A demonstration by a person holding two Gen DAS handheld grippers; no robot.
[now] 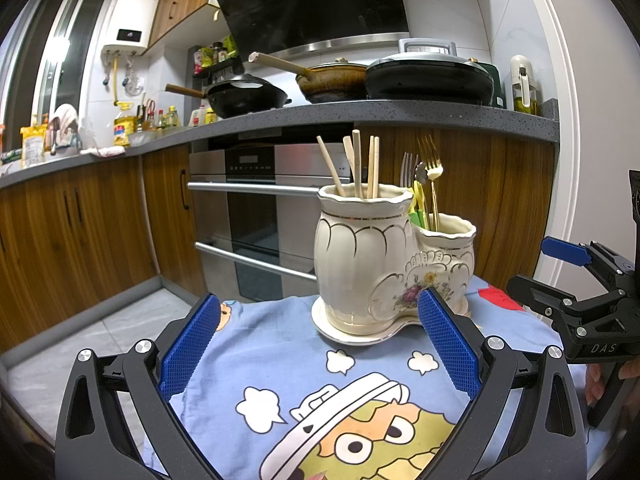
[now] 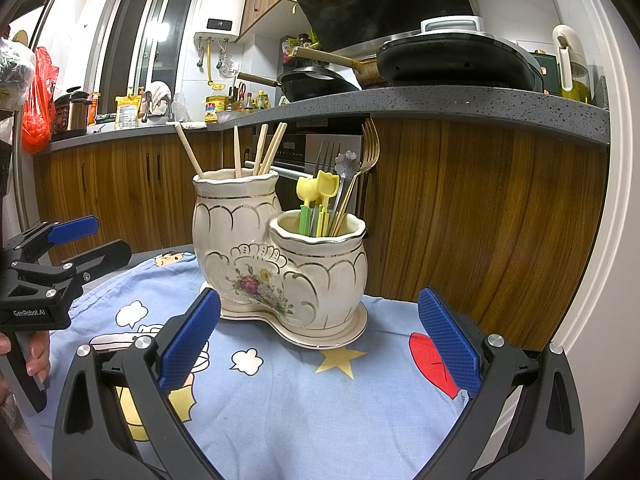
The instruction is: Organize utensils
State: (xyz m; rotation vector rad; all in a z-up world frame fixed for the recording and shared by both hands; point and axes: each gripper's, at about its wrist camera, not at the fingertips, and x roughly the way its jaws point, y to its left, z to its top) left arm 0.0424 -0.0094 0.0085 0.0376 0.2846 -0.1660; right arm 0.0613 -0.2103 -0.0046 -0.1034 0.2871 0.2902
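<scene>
Hand-held grippers, left (image 1: 320,340) and right (image 2: 320,340), level before utensil holder (image 2: 280,256) (both spread, empty).

Ceramic utensil holder (image 2: 280,264), chopsticks (image 2: 256,152), forks (image 2: 340,168), cartoon cloth (image 2: 304,408)

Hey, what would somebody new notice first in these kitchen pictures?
Most likely the cream double holder, centred on the cartoon cloth: chopsticks stand in its taller pot, forks and yellow picks in the shorter one. The left gripper and right gripper flank it, jaws open and empty.
</scene>
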